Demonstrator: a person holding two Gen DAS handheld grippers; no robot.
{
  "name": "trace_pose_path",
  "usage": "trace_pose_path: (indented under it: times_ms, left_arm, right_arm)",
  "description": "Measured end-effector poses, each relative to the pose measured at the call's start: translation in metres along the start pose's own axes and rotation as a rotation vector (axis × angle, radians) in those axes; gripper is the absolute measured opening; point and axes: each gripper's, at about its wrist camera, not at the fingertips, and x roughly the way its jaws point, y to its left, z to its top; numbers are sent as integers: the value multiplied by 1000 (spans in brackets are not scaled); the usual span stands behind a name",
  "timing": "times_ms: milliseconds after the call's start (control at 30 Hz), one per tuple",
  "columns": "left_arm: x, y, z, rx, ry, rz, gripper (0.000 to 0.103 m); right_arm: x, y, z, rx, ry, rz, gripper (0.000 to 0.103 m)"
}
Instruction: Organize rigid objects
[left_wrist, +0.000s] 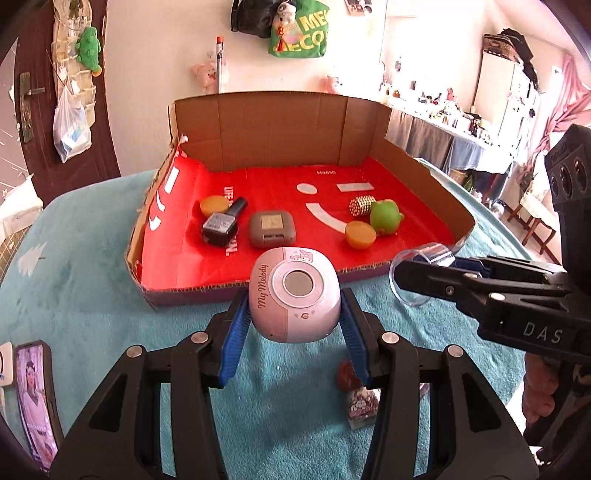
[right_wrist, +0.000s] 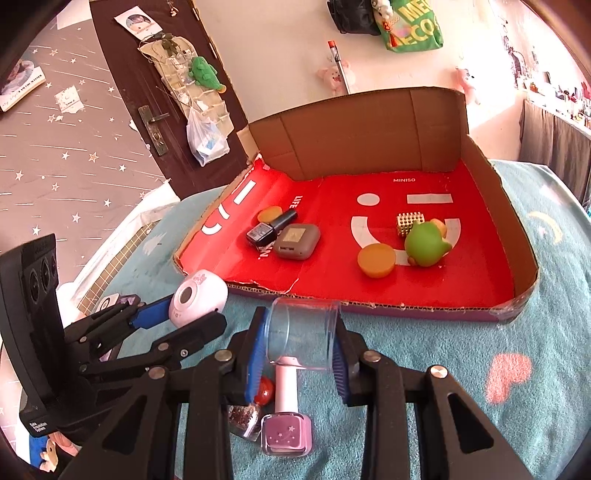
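Cardboard tray (left_wrist: 417, 173): brown walls, red floor printed with white smiley. Pink gadget (left_wrist: 294, 295), centre of frame. Teal blanket (right_wrist: 461, 354) patterned with pink heart.

This is a home, a bedroom maybe. A teal blanket (left_wrist: 92, 295) lies near, plush toys (left_wrist: 206, 75) hang on the far wall, a door (right_wrist: 147, 92) stands left.

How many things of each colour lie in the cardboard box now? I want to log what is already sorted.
Orange: 3
Green: 1, toy
Gold: 1, bead cube
Grey: 1, case
Dark: 1, polish bottle
Total: 7
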Motion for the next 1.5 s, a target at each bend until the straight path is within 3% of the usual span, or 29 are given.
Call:
trace_pose_path:
  times_ms: [633, 1033, 1500]
  left_arm:
    - [13, 10, 19, -5, -14, 15, 46]
    - [46, 17, 29, -18, 59, 20, 46]
    - [69, 22, 31, -16, 119, 28, 46]
  right_arm:
    - [5, -7, 16, -7, -14, -22, 34]
    - [26, -22, 26, 1, 7, -56, 34]
    - [52, -21, 33, -6, 62, -17, 34]
